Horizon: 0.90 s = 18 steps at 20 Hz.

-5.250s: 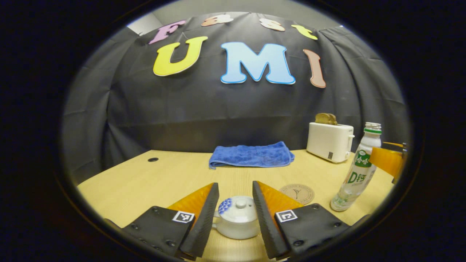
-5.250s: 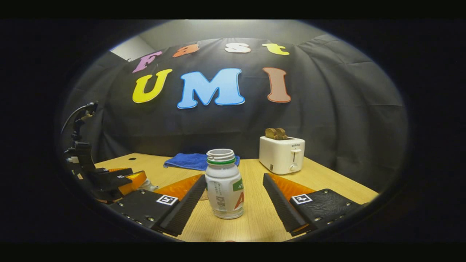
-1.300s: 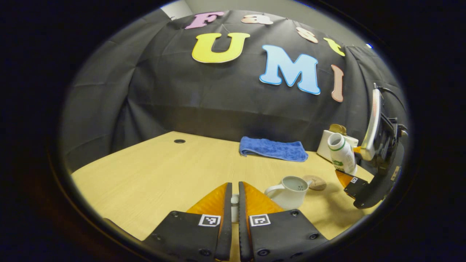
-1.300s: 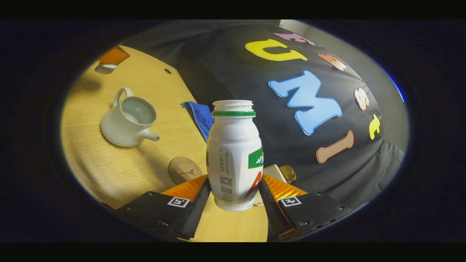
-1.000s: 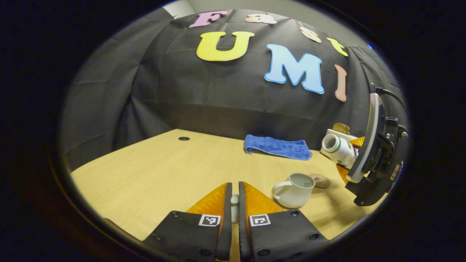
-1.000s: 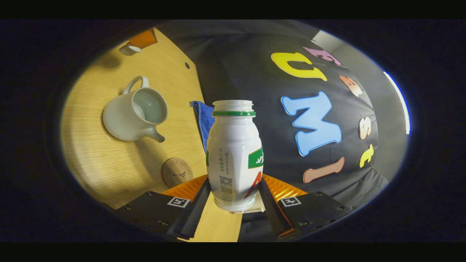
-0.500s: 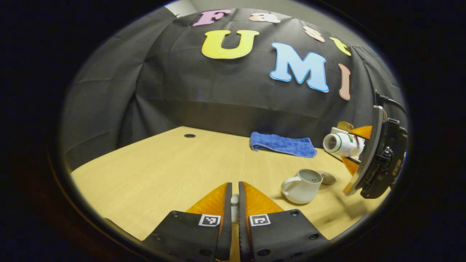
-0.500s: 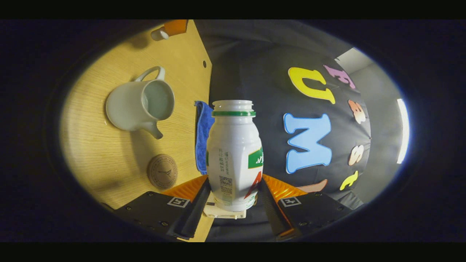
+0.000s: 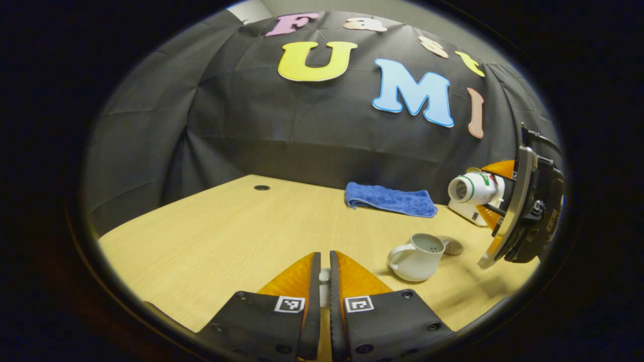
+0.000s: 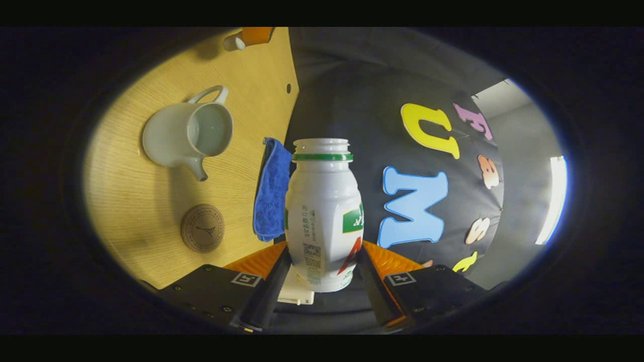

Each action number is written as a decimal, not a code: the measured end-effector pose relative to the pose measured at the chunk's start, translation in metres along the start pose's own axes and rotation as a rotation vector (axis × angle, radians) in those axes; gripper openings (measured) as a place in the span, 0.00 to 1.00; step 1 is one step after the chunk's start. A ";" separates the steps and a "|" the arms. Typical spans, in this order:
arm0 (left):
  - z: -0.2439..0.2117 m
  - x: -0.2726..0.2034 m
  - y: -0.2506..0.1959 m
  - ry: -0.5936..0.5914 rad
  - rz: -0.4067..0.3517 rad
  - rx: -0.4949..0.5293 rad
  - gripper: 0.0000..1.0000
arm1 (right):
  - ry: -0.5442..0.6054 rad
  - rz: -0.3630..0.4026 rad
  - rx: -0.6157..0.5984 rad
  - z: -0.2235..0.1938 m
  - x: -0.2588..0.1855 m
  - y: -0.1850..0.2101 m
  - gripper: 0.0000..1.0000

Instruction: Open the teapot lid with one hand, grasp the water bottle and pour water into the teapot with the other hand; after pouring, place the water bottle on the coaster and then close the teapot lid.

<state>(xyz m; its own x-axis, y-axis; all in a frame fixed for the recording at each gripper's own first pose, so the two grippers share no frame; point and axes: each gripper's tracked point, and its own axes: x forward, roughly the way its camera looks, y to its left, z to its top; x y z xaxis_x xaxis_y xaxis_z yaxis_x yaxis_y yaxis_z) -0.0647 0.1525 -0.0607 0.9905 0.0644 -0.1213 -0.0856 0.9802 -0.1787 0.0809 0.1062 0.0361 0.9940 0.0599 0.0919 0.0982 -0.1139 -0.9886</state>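
On the left, the left hand-held gripper [image 9: 324,296] is nearly closed, pinching the small white lid [image 9: 324,275] over the bench [image 9: 211,236]. The open teapot [image 9: 416,250] sits farther right. The right hand-held gripper [image 10: 322,274] holds the water bottle [image 10: 323,213], tipped sideways above the teapot. The coaster [image 10: 203,228] lies near.

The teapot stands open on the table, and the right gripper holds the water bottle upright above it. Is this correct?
Not quite: the water bottle is not upright. In the left gripper view it lies tipped on its side in the right gripper, its mouth pointing sideways. The rest holds: the teapot stands open on the table.
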 end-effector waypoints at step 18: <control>0.000 0.000 -0.002 0.004 -0.011 -0.005 0.19 | -0.026 -0.058 -0.098 0.002 0.006 -0.026 0.75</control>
<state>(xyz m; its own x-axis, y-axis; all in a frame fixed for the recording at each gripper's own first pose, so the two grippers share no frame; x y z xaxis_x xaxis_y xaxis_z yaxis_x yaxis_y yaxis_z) -0.0646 0.1507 -0.0604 0.9909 0.0530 -0.1236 -0.0755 0.9798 -0.1852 0.0840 0.1113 0.0626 0.9851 0.0946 0.1438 0.1607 -0.2055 -0.9654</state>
